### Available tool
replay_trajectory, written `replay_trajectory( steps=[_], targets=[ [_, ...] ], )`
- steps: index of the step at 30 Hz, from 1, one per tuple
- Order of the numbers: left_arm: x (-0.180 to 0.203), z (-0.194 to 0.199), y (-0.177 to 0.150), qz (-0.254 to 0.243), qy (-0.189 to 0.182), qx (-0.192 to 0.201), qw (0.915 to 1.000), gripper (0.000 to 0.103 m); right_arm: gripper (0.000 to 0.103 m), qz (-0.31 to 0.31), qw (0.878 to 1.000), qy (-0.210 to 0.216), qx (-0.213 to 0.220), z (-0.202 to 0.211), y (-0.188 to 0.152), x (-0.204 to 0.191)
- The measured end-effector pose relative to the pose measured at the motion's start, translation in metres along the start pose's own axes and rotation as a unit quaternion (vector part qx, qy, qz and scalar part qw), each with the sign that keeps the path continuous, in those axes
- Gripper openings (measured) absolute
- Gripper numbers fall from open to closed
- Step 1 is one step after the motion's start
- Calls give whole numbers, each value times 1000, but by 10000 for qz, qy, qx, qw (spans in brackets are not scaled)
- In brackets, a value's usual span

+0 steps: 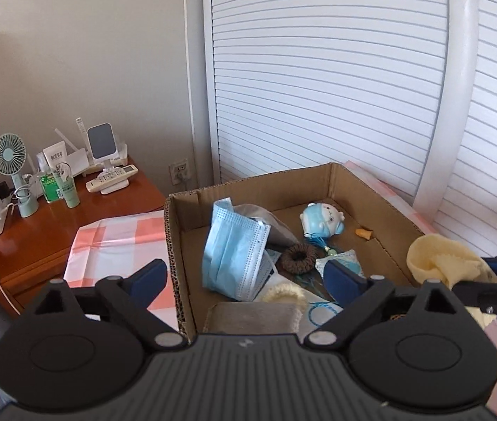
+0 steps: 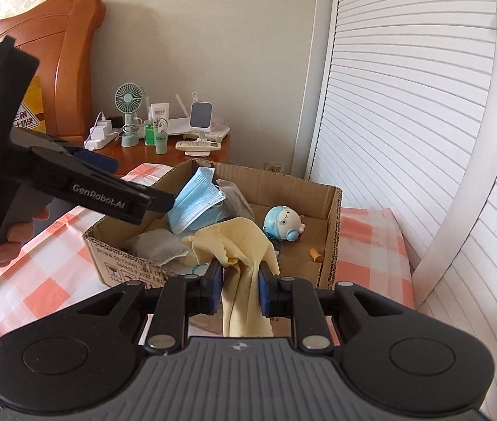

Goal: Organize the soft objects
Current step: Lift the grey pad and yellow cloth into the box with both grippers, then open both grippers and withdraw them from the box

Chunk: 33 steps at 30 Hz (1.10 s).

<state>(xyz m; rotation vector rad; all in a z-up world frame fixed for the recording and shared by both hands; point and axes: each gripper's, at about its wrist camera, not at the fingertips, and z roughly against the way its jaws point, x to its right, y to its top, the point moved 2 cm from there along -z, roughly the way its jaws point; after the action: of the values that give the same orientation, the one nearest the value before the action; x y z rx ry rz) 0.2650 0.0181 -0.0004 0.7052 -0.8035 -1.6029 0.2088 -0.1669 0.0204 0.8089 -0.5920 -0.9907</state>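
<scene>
While pinched, yellow cloth droops from right hand-held gripper.

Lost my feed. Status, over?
Right gripper shut on yellow cloth, lifted over box. Left gripper open, empty. Masks, plush in box. Nothing blocking.

box on bed | mask in box, left | toy in box, behind
</scene>
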Motion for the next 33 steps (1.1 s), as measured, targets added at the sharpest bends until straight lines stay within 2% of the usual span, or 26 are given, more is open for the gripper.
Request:
replay_trajectory(
  steps=[5, 6, 9, 10, 11, 12, 15, 18, 22, 25, 27, 33],
  targets=[
    [2, 18, -8, -114, 9, 50, 9999, 99, 24, -201, 9997, -94, -54, -28, 17, 15],
    [3, 24, -11, -172, 28, 89, 9998, 103, 24, -228, 9996, -138, -56, -35, 22, 17],
    [6, 43, -20, -300, 175, 295, 9990, 103, 25, -307, 9991, -274, -109, -55, 32, 24],
    [7, 49, -23, -348, 210, 344, 9986, 102, 29, -354, 9986, -365, -116, -61, 34, 27],
    [8, 55, -25, -370, 240, 365, 9984, 102, 43, -408, 9981, -446, -137, -66, 35, 30],
    [8, 59, -28, -369, 252, 379, 9983, 102, 63, -482, 9975, -490, -177, -71, 35, 33],
    [8, 71, -34, -329, 313, 404, 9982, 102, 92, -807, 9950, -569, -138, -74, 31, 41],
    [9, 79, -39, -248, 338, 295, 9987, 102, 103, -1184, 9908, -654, -64, -65, 25, 45],
    [8, 82, -42, 32, 341, 35, 9994, 102, 103, -1303, 9875, -829, -320, -42, 19, 36],
    [7, 84, -42, 333, 516, -278, 9977, 102, 103, -1202, 9825, -1216, -736, -23, 13, 22],
    [8, 88, -42, 428, 570, -327, 9969, 102, 103, -1120, 9804, -1282, -993, -9, 6, 10],
    [16, 99, -41, 544, 712, -508, 9947, 102, 103, -1227, 9771, -1339, -1108, 30, -6, -14]
  ],
)
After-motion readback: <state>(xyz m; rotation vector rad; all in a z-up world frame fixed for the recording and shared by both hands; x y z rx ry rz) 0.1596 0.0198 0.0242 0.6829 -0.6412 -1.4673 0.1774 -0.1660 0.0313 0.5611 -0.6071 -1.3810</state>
